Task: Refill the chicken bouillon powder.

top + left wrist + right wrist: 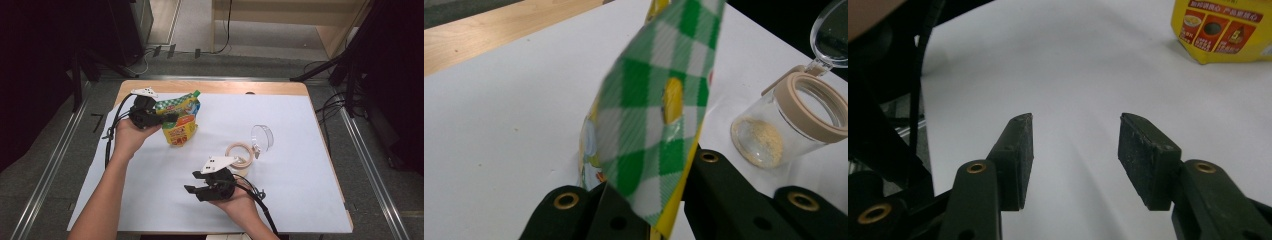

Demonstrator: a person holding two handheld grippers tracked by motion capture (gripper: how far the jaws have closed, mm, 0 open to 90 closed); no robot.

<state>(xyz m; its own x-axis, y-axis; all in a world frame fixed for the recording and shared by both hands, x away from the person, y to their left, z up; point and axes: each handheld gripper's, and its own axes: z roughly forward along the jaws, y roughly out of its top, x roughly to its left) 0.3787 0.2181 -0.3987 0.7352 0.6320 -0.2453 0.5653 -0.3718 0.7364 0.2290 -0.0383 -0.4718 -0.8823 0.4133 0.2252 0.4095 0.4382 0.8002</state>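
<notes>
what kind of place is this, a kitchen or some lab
Most likely a lab or recording setup, not a kitchen: a wooden table covered with a white sheet, loose cables on the floor, and a hand-held left gripper gripping a food pouch.

The white sheet (280, 165) is evenly bright, the surroundings dark. The pouch (659, 100) blurs close up; shadows stay soft.
</notes>
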